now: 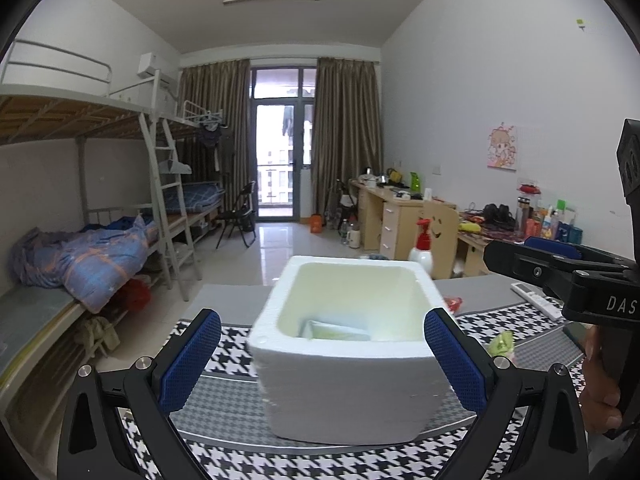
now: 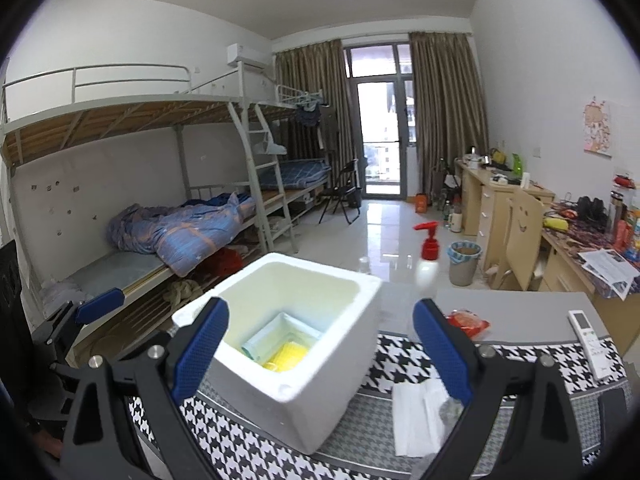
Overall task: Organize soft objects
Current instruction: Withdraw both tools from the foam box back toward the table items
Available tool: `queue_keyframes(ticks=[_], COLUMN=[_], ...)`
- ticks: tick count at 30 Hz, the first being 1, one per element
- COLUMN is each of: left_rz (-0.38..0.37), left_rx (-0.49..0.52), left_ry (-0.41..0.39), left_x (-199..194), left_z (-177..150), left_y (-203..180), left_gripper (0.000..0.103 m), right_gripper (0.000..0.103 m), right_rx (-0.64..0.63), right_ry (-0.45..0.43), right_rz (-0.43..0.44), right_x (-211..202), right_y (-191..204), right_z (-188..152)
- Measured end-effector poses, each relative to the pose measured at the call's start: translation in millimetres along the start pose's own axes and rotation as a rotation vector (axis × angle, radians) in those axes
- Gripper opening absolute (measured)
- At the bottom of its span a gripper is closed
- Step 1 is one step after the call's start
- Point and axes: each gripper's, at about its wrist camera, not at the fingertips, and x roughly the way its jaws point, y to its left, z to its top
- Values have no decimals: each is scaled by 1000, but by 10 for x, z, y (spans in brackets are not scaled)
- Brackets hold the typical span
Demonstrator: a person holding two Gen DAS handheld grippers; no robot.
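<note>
A white foam box (image 1: 340, 400) stands on the houndstooth mat. In the right wrist view the foam box (image 2: 332, 400) holds a yellow soft item (image 2: 286, 356) and a pale green packet (image 2: 276, 334) at its bottom. My left gripper (image 1: 324, 360) is open, and its blue pads flank the box's near wall without touching it. My right gripper (image 2: 320, 354) is open too and hovers above the box's right corner. On the mat by the right finger lies a white tissue (image 2: 418, 416). A red packet (image 2: 468, 322) and a green-yellow packet (image 1: 502, 344) lie right of the box.
A white remote (image 2: 586, 336) lies at the mat's right edge. Past the table's far edge stands a spray bottle (image 1: 422, 244) with a red top. Bunk beds line the left wall and cluttered desks the right.
</note>
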Motion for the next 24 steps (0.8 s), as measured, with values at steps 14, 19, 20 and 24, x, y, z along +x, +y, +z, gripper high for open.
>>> queue_keyframes(ticks=[14,19,20,24], left_rz=[-109,-140,-144,-165], left_rx=[46,61,63,66], left_ry=[-4,-1,1,6], left_x=[-6,1,5,12], left_z=[57,57,55,64], left_y=[-507,-649,-674,-741], left_gripper=[102,102,102,102], right_gripper=[96,96,96,96], right_rx=[45,65,67,79], right_ry=[-29,-28,-29,-34], right_rz=[-100,-120,-124,-140], right_x=[-364,-468,-486,-560], right_y=[-388,-551,-573,-681], right_z=[-78,-146,-147,-167])
